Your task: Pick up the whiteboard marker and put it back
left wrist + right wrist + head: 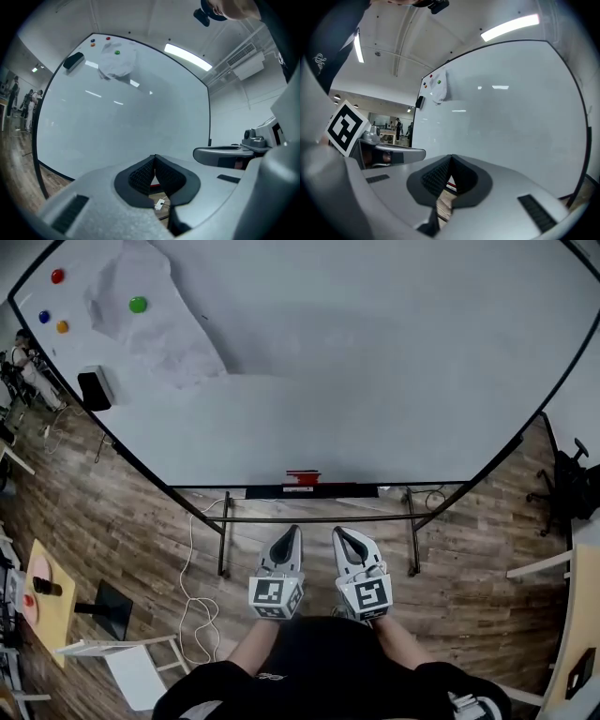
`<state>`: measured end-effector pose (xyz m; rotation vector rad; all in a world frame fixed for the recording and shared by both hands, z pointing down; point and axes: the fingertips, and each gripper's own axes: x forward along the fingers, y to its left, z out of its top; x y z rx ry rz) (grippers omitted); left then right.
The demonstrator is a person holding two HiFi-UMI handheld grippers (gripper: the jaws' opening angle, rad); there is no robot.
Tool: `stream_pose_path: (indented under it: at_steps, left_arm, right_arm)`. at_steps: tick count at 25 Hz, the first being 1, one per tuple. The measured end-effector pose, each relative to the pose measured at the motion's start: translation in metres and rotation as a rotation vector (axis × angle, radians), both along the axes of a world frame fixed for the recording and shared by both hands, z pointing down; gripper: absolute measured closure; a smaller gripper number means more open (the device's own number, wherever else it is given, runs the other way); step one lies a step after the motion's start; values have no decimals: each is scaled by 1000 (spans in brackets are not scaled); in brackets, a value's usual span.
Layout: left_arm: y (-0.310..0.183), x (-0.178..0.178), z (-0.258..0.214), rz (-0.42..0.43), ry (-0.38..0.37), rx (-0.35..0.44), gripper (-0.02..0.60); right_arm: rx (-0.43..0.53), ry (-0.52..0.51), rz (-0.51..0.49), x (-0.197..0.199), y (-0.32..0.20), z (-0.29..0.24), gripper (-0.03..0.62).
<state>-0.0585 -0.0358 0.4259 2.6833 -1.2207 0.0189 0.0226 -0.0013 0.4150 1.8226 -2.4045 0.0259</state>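
Note:
A red whiteboard marker (302,475) lies on the tray (347,491) at the bottom edge of the big whiteboard (356,362). Both grippers are held side by side, short of the tray and pointing at the board. My left gripper (295,532) is shut with nothing in it; in its own view the jaw tips (154,157) meet, and a red sliver of the marker (155,185) shows beneath them. My right gripper (338,532) is shut and empty too, its tips (451,158) touching. A bit of red marker (451,186) shows under them.
A black eraser (95,388), coloured magnets (138,305) and a sheet of paper (155,324) are on the board's upper left. The board's stand legs (223,540) and a white cable (195,606) are on the wood floor. A small table (52,601) and a white chair (127,662) stand to the left.

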Motion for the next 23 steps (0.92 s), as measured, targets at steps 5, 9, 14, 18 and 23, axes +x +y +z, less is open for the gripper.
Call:
stream_pose_path:
  at_steps: [5,9,14,18,23]
  left_arm:
    - [8,15,0,-22,12,-12,575]
    - [18,25,-6,-18,10,7,575]
    - [29,26,-5,-27,2,3,575]
    - [36,24,-2,-48,-6,-6,575]
    - [48,33,3,-42,-28,-15,575]
  right_arm:
    - [16,11,-11,18,5,-10,591]
    - [13,-6,-20,26,11,-8,591]
    - [35,-8,-32,28,17,-11,591]
    - [31,-19,-43,31,23,-9,591]
    - [31,-29,-52,37,33,-9,591]
